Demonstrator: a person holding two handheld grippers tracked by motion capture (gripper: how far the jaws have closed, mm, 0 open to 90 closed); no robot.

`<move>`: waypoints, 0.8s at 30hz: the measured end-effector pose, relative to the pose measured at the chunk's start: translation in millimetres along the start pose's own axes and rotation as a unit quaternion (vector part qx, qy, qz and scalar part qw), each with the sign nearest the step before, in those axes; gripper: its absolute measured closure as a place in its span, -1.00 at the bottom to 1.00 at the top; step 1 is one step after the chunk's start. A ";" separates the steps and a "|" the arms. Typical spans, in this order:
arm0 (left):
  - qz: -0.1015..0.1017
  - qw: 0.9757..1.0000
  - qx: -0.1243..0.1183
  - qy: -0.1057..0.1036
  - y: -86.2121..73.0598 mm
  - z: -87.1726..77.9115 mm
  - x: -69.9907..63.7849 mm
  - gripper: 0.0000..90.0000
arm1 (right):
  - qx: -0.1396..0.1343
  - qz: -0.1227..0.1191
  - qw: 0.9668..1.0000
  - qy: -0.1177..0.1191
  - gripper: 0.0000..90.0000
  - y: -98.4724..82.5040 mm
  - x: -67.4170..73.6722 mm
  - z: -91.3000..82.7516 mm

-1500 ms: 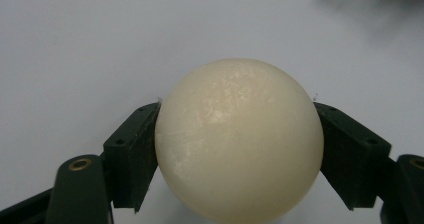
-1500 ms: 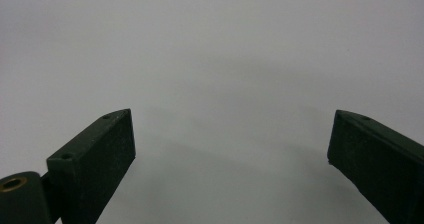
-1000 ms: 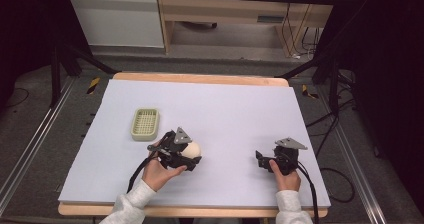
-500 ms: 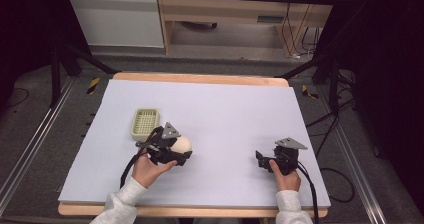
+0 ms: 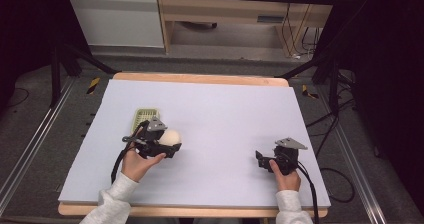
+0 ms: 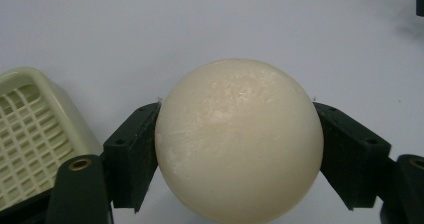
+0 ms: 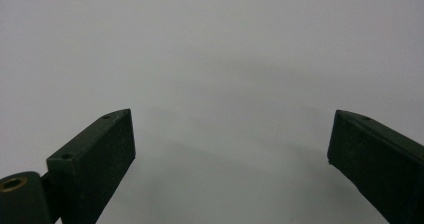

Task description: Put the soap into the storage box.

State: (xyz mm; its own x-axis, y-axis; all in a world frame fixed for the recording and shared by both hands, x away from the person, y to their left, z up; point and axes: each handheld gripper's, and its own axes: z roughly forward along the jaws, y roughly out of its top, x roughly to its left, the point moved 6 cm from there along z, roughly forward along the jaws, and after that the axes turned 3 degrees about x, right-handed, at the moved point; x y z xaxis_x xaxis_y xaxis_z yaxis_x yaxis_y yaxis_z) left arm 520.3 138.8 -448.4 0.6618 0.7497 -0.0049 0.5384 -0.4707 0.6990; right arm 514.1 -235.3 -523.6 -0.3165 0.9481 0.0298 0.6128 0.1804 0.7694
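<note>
- Your left gripper (image 5: 172, 145) is squeezing the round cream soap (image 6: 238, 139), just beside the green soap dish (image 5: 146, 118).
- Your right gripper (image 5: 260, 159) is sitting wide open on the table (image 5: 230, 109).

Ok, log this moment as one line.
left gripper: shut on cream ball | green slatted tray: beside it, empty | right gripper: open, idle over mat
</note>
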 end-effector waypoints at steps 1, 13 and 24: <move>-0.003 1.000 -0.001 0.001 0.0 -1.3 2.6 -0.46 | 0.000 0.001 1.000 0.000 -0.88 0.0 0.0 -0.1; -0.029 0.999 -0.019 0.020 2.1 -12.6 27.2 -0.46 | -0.002 0.000 1.000 -0.001 -0.88 0.1 0.3 -0.6; -0.043 0.999 -0.016 0.029 2.0 -16.5 48.7 -0.46 | -0.001 -0.002 1.000 -0.001 -0.88 0.0 0.2 -0.3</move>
State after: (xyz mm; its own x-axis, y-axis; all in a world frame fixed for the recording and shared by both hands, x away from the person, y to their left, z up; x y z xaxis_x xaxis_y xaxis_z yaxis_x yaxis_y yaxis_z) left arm 545.0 182.0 -435.4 0.5820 0.8128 -0.0258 0.5752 -0.3890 0.7196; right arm 513.8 -235.2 -523.4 -0.3165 0.9482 0.0257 0.6099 0.1827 0.7712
